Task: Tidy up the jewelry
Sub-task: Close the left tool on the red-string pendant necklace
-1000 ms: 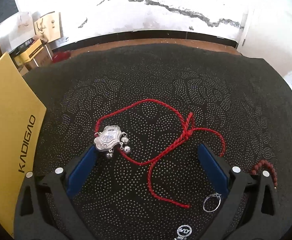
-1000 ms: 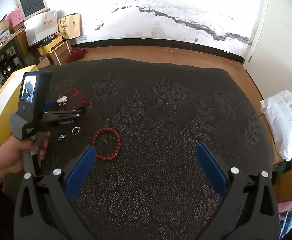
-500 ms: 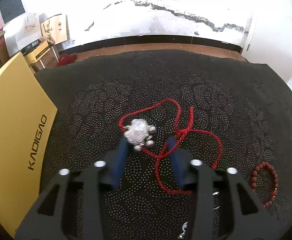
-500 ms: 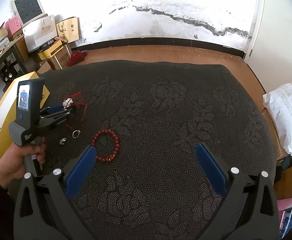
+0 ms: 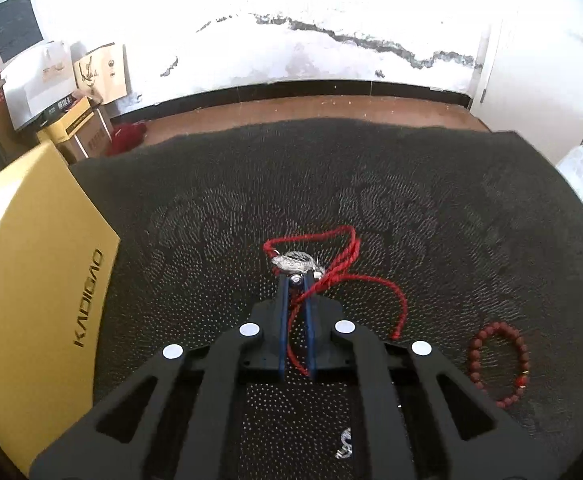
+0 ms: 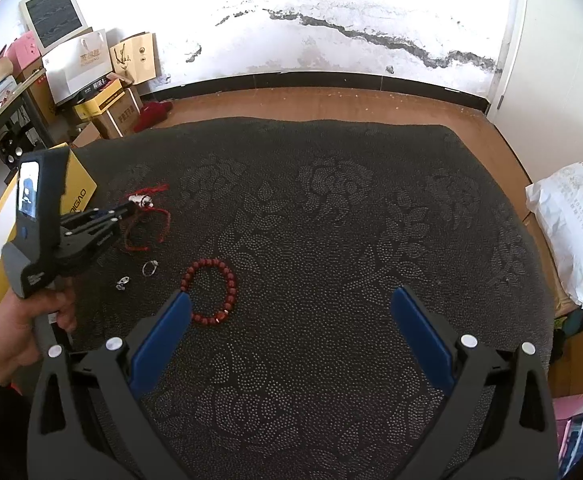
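A red cord necklace (image 5: pixel 375 280) with a silver lock pendant (image 5: pixel 293 263) lies bunched on the dark patterned cloth (image 5: pixel 411 200). My left gripper (image 5: pixel 297 278) is shut on it: the cord runs between the blue pads and the pendant sits just past the tips. The right wrist view shows the same grip, the left gripper (image 6: pixel 131 210) lifting the pendant (image 6: pixel 141 200) slightly. My right gripper (image 6: pixel 291 296) stands wide open above the cloth, with nothing between its fingers. Its left finger is close to a dark red bead bracelet (image 6: pixel 209 292).
A silver ring (image 6: pixel 149 268) and a small silver charm (image 6: pixel 122 282) lie near the left gripper. A yellow box (image 5: pixel 31 280) lies along the cloth's left edge. A hand (image 6: pixel 19 328) holds the left gripper. A white bag (image 6: pixel 571 224) sits off the right edge.
The left gripper went from wide open to shut around the red cord, pulling cord and pendant together and lifting a little. The right gripper stayed where it was, open.
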Demonstrator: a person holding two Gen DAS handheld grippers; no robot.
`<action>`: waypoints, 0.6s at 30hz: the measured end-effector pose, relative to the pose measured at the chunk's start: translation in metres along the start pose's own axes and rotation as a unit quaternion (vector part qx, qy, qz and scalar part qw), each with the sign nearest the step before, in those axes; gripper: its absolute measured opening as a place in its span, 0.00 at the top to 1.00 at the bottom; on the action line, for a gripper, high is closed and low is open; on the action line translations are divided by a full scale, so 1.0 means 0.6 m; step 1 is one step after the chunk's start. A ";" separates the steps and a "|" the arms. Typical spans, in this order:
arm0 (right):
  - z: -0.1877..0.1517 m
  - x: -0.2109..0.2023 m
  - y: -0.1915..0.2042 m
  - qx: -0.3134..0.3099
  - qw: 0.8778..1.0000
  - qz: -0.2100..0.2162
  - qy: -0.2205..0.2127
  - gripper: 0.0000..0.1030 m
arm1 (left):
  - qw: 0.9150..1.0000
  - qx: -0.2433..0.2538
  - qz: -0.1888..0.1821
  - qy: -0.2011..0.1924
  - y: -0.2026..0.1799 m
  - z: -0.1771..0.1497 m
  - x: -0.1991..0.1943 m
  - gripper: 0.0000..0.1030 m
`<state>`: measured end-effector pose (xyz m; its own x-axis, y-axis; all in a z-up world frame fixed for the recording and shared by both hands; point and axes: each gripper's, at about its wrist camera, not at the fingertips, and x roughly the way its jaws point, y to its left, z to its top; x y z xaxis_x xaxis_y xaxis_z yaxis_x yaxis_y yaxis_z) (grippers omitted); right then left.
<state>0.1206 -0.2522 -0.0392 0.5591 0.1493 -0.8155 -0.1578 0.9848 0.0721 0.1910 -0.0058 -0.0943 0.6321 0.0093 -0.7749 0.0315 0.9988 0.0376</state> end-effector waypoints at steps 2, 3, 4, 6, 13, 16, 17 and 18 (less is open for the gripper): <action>0.001 0.002 0.004 -0.002 1.000 0.002 0.001 0.06 | 1.000 0.000 0.005 -0.004 0.002 0.004 -0.015 0.93; 0.002 0.003 0.006 -0.002 1.000 0.002 0.001 0.06 | 1.000 -0.002 0.009 -0.005 0.004 0.008 -0.024 0.93; 0.003 0.005 0.007 -0.003 1.000 0.002 0.002 0.06 | 1.000 -0.004 0.011 -0.004 0.004 0.010 -0.030 0.93; 0.004 0.010 0.011 -0.003 1.000 0.005 0.004 0.06 | 1.000 -0.011 0.014 -0.008 0.011 0.016 -0.051 0.93; -0.009 0.043 0.044 -0.039 0.999 0.007 0.023 0.06 | 0.999 -0.026 0.009 -0.018 0.033 0.032 -0.117 0.93; -0.027 0.074 0.062 -0.061 0.997 0.008 0.046 0.06 | 0.999 -0.027 0.007 -0.018 0.039 0.037 -0.130 0.93; -0.033 0.086 0.070 -0.073 0.996 0.005 0.053 0.06 | 0.999 -0.021 0.012 -0.022 0.040 0.038 -0.135 0.93; -0.041 0.100 0.079 -0.089 0.994 -0.004 0.059 0.06 | 0.999 -0.017 0.013 -0.024 0.040 0.038 -0.139 0.93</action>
<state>0.1263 -0.1985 -0.0988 0.4635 0.1204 -0.8779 -0.3014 0.9531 -0.0285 0.1566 0.0163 -0.0147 0.6691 0.0345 -0.7424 -0.0113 0.9993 0.0363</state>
